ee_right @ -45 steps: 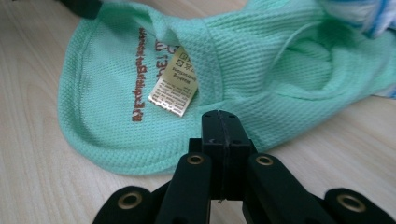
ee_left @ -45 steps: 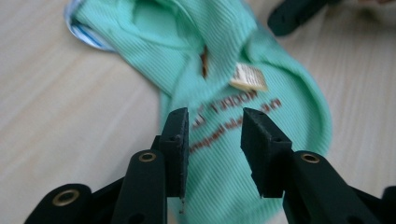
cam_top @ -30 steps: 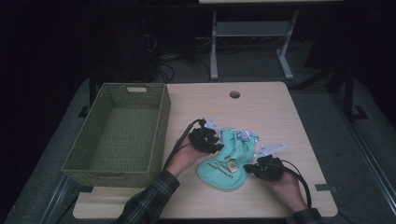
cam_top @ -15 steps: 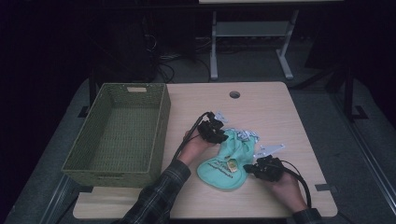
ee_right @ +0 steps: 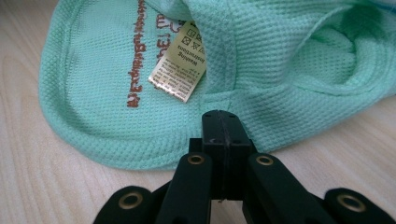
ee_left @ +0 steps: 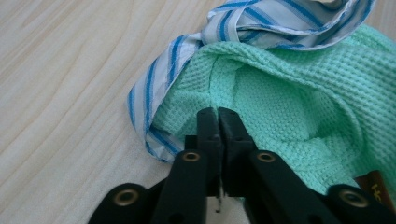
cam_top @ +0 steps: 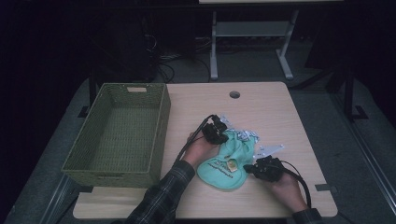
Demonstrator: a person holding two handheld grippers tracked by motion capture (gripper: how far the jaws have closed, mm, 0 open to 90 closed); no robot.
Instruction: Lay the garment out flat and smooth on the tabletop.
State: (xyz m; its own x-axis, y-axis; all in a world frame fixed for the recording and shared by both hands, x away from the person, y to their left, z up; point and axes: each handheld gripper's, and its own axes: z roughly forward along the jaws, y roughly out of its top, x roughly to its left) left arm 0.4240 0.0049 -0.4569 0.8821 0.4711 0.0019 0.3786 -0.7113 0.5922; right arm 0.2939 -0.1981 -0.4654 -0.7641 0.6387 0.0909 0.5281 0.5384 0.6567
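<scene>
Item: 1 mint-green waffle-knit cloth with rust-brown lettering and a tan care label [cam_top: 225, 164], lying crumpled near the front of the pale wood surface [cam_top: 261, 107], partly over a blue-and-white striped fabric [ee_left: 243, 21].

Holds: your left hand-held gripper [cam_top: 217, 134] has its jaws pressed together on a fold at the cloth's far upper edge, right beside the striped fabric. Your right hand-held gripper [cam_top: 266, 169] is clamped on the hem at the cloth's near right edge.

Risks:
1. The left pinch sits very close to the striped fabric; lifting may drag that piece along if any of it is caught.
2. Both grips take only a thin edge of knit; a sharp pull apart could slip the hem out of 1 pair of jaws.
3. The white tagged piece [cam_top: 270, 150] lies just beside your right hand and may be swept off.

Room: the empty green woven basket [cam_top: 119, 161] stands at the left edge, near your left forearm. Open surface lies behind and to the right; the front edge is close to both wrists.
</scene>
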